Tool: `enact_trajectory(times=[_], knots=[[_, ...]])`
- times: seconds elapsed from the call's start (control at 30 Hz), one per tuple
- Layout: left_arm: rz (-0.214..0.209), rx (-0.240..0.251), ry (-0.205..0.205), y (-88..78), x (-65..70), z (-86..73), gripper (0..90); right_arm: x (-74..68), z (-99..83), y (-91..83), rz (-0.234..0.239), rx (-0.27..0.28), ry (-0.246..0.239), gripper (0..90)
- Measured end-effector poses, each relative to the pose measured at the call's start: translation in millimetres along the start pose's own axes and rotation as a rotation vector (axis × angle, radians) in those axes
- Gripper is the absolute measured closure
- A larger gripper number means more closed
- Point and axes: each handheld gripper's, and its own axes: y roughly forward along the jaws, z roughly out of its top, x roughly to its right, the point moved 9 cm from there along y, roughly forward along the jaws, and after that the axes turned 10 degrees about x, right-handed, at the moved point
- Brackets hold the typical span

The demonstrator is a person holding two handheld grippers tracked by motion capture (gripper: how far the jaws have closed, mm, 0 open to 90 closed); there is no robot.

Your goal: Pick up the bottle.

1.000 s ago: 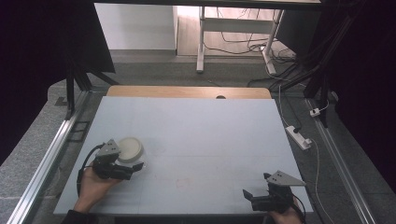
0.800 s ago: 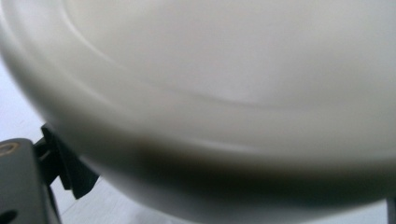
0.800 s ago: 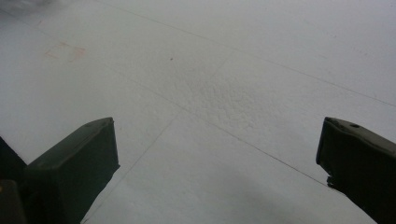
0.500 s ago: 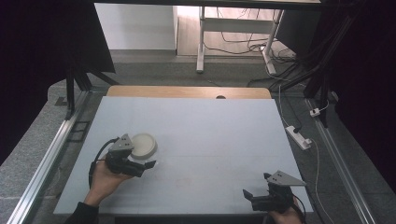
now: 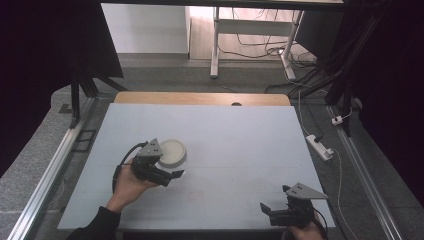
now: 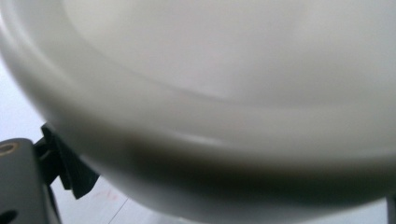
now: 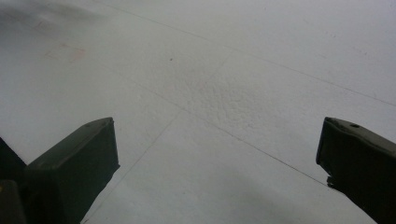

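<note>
High view: pale grey table [image 5: 240,145] with wooden far edge [image 5: 200,98]

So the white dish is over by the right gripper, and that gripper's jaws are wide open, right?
Not quite. The white dish is by the left gripper, on the left part of the table, as the high view shows. The right gripper does have its jaws wide open, with nothing but tabletop between them.

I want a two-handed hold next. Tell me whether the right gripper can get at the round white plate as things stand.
Probably yes: the right gripper, jaws open, sits at the near right edge, with bare grey table between it and the round white plate at the left gripper.
</note>
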Motion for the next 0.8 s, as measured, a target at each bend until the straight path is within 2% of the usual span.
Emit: enact_trajectory(times=[0.8], knots=[[-0.088, -0.011, 0.043, 41.1, 21.0, 24.2, 7.3, 0.0, -0.1, 0.0, 0.001, 0.000, 0.000, 0.0]])
